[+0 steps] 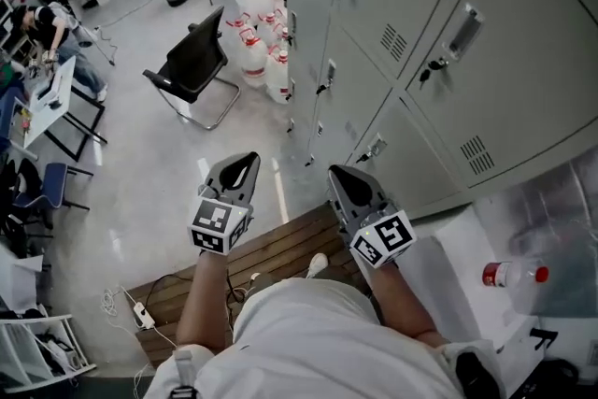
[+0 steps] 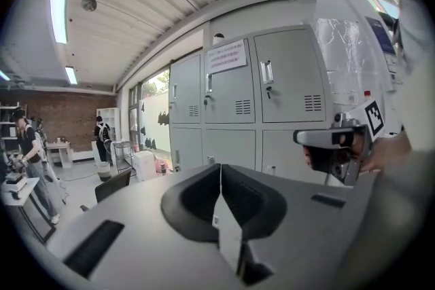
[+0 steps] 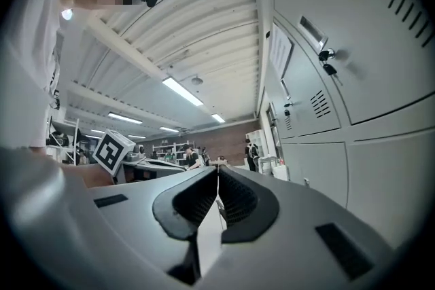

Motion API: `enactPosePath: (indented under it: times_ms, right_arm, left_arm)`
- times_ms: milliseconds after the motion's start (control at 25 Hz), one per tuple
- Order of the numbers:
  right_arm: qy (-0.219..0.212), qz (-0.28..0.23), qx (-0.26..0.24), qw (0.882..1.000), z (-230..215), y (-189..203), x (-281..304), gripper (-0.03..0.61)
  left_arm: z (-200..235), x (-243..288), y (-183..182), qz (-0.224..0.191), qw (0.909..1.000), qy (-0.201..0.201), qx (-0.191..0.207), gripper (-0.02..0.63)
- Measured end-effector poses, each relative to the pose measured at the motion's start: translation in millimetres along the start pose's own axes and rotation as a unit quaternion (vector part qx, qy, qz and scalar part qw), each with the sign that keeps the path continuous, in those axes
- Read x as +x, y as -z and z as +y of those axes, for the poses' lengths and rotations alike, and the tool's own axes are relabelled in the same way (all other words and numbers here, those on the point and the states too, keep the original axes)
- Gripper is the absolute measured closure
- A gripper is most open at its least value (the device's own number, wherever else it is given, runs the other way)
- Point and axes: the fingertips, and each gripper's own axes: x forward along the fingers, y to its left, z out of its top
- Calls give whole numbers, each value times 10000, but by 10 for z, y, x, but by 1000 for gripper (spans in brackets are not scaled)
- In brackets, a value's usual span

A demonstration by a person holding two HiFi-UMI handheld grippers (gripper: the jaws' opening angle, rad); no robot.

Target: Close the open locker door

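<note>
Head view: the left gripper [image 1: 241, 165] and right gripper [image 1: 342, 178] are held side by side before the grey lockers [image 1: 523, 61], doors seen shut; left gripper view: jaws are seen closed, empty; right gripper view: jaws likewise closed, empty, lockers alongside at right

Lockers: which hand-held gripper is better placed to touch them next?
Right, probably. In the head view the right hand-held gripper is nearer the lockers; the left hand-held gripper is farther off, over the floor. Both are shut and empty.
</note>
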Motion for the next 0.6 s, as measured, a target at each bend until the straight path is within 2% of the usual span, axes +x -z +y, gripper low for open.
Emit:
enactPosePath:
  times_ms: [160,600]
  right_arm:
    - [-377,39,50,9993,256,50,183,561]
    - [-1237,259,140,9919,898,227,465,561]
  left_arm:
    - [116,-410,154,24,9994,-298,-153,604]
    - [239,-1265,360,-295,9933,-965,-571,604]
